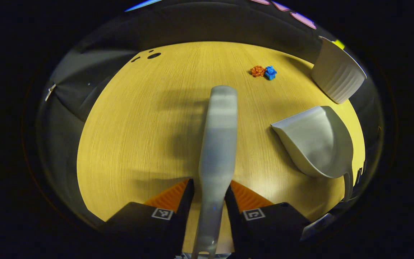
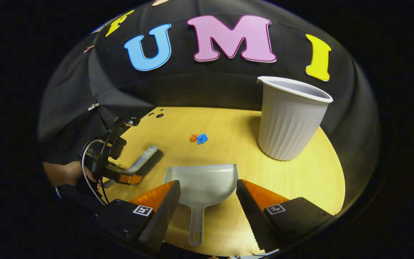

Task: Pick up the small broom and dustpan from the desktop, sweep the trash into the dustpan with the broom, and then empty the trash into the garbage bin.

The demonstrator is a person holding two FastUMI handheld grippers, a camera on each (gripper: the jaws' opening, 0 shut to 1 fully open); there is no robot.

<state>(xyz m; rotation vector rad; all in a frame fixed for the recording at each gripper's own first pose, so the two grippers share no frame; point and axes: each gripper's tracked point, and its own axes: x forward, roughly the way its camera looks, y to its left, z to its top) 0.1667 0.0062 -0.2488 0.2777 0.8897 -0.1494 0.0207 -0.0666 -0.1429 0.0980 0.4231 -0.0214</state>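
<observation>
The left hand-held gripper (image 1: pixel 209 201) is clamped on the handle of the small broom (image 1: pixel 218 144), both fingers pressing its sides. In the left gripper view the broom runs straight up the middle of the frame, long axis in line with the fingers, far end pointing toward the two bits of trash, orange (image 1: pixel 257 71) and blue (image 1: pixel 270 72), at upper right.

The right hand-held gripper (image 2: pixel 208 201) stands with its fingers apart on either side of the dustpan (image 2: pixel 202 183), not touching it. The dustpan lies flat on the tabletop (image 2: pixel 300 180) at lower centre of the right gripper view, handle pointing down the frame, mouth facing the trash; its scoop holds nothing. The ribbed garbage bin (image 2: pixel 288 118) stands upright at right; its inside cannot be seen.
</observation>
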